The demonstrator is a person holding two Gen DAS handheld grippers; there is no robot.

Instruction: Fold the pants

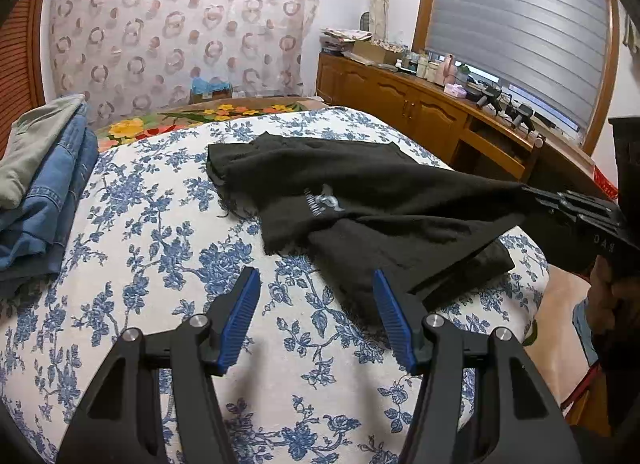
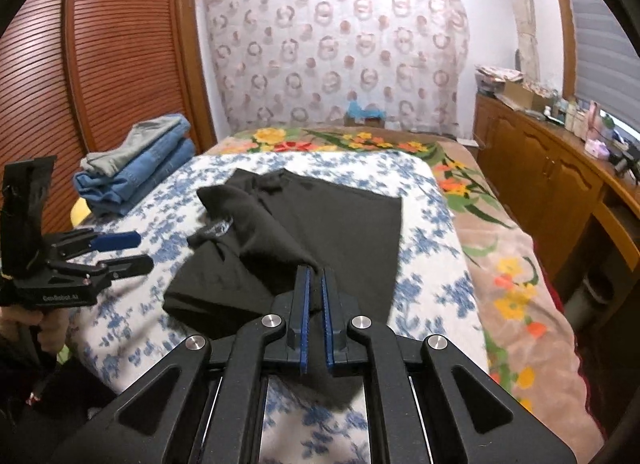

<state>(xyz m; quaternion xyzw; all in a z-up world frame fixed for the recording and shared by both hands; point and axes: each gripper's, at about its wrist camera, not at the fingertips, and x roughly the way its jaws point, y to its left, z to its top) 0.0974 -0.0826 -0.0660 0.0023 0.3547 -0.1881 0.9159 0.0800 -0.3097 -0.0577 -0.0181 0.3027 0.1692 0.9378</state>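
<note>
Two grippers work over a bed with a blue-flowered sheet [image 1: 152,223]. At far left a stack of folded jeans [image 1: 52,187] sits at the bed's edge. The left gripper [image 1: 316,320] hangs released above the sheet, nothing between its pads, just short of the black pants [image 1: 360,191], which lie rumpled mid-bed. On the right, the right gripper [image 2: 316,284] is clenched on a lifted edge of the pants. This looks like the start of a fold; next, the left gripper probably needs to seize the near edge so both carry the cloth across evenly.
</note>
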